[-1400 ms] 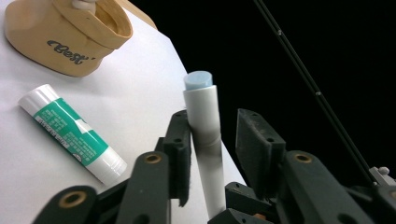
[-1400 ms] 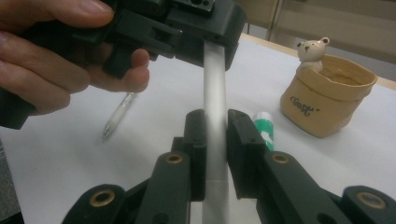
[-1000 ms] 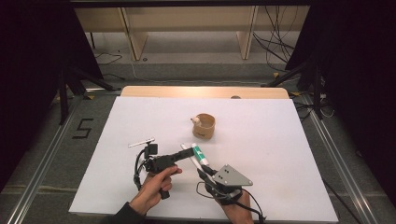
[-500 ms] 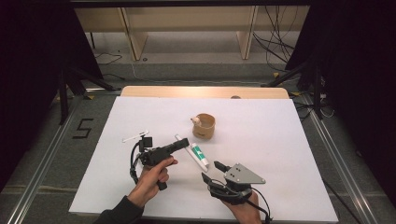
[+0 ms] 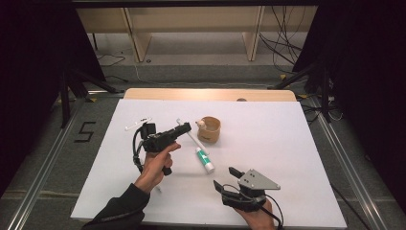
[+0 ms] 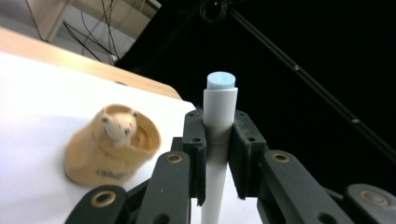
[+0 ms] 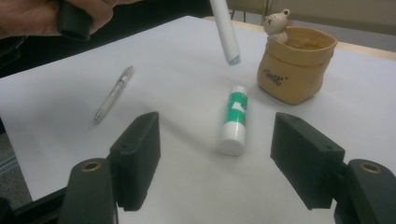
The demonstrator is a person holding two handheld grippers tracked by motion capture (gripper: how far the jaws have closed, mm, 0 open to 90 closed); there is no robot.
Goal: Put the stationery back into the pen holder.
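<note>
The white marker (image 6: 219, 116) with its pale blue end stands clamped between the jaws of the left gripper (image 5: 184, 128), which the left hand (image 5: 155, 165) holds raised over the desk (image 5: 287, 139), forearm entering from 6 o'clock and the gripper aimed toward 2 o'clock at the tan bear cup (image 5: 209, 130). The right gripper (image 5: 227, 178), low at 5 o'clock, has just been opening; its jaws stand wide with nothing between them, facing the glue stick (image 7: 235, 119) lying on the desk. A pen (image 7: 113, 93) lies at 10 o'clock.
</note>
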